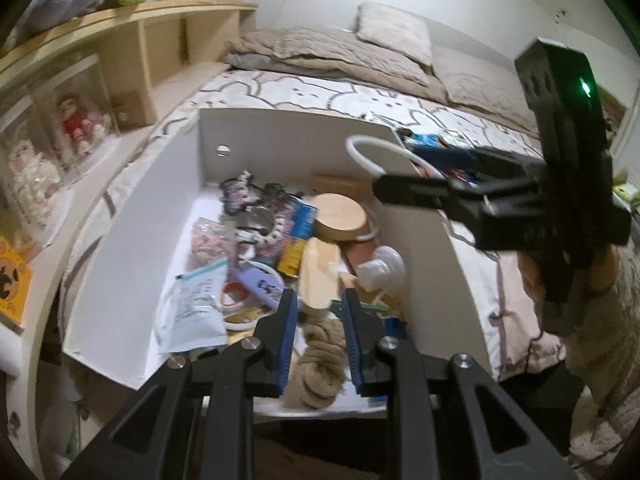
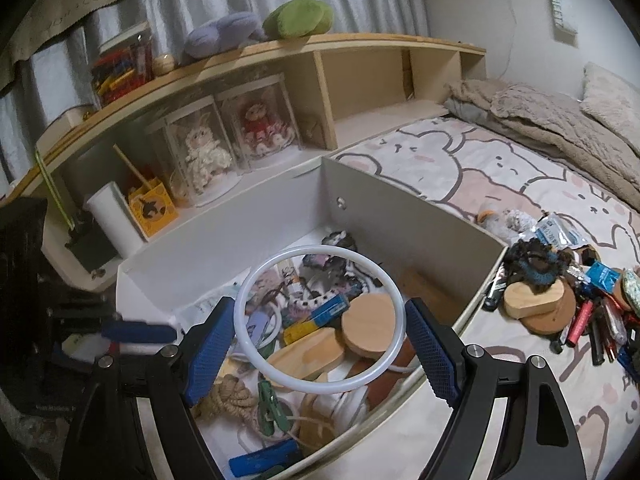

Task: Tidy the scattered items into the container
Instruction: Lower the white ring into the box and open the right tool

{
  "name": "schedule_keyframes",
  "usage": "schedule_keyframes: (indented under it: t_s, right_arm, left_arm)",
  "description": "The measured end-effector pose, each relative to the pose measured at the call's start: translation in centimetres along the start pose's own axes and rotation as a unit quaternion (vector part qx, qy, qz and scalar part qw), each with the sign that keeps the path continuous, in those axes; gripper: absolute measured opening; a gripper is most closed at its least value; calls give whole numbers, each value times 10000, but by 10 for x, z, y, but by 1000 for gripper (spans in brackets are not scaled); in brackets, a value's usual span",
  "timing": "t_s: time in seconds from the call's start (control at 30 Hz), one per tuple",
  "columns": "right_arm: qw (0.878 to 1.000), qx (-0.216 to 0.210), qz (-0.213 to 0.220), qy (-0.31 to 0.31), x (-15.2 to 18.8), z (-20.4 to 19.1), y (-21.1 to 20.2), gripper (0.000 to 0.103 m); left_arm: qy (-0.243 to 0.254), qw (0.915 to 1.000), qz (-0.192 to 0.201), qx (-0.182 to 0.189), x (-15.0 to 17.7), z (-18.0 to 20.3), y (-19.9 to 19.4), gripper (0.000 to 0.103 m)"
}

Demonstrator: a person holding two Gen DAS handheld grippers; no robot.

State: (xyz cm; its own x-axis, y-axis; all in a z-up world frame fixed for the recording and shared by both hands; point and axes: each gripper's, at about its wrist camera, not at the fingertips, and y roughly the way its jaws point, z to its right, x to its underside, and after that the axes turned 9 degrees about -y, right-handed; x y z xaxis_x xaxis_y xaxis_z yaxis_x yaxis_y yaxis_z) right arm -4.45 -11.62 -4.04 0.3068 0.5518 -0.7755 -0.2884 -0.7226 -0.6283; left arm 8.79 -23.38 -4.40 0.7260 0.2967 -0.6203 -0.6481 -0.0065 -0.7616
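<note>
An open white box (image 2: 400, 216) stands on the bed, holding wooden discs, packets, rings and a coil of rope (image 2: 228, 396). My right gripper (image 2: 320, 348) is shut on a thin white ring (image 2: 256, 280), held by its sides above the box. From the left wrist view, the right gripper (image 1: 394, 170) and the white ring (image 1: 356, 152) hang over the white box's (image 1: 160, 220) far right corner. My left gripper (image 1: 319, 296) is shut and empty over the box's near edge. The coil of rope (image 1: 320, 360) shows through its gap, lying below. In the right wrist view the left gripper (image 2: 160, 334) is blurred at the left.
Scattered items (image 2: 560, 300) lie on the bedsheet right of the box: wooden discs, pens, packets, a dark scrunchie. A wooden shelf (image 2: 360, 76) with cased dolls and plush toys runs behind. Blanket and pillows (image 1: 340, 52) lie at the far end. A sleeved hand (image 1: 600, 276) holds the right gripper.
</note>
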Motion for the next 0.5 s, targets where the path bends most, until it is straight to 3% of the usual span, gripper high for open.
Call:
schedule_keyframes:
  t_s: [0.23, 0.27, 0.33, 0.5]
  right_arm:
    - [9996, -96, -224, -171, 4, -10, 9, 84]
    - [9995, -117, -251, -168, 5, -11, 10, 84]
    - [9994, -135, -291, -160, 7, -11, 11, 84]
    - [9989, -213, -393, -161, 11, -14, 16, 84]
  left_arm:
    - [-218, 9992, 259, -222, 0, -9, -3, 24]
    - [-267, 9989, 291, -259, 0, -10, -3, 27]
    - [-380, 9982, 349, -294, 1, -13, -4, 48]
    - [-534, 9970, 434, -353, 2, -18, -7, 48]
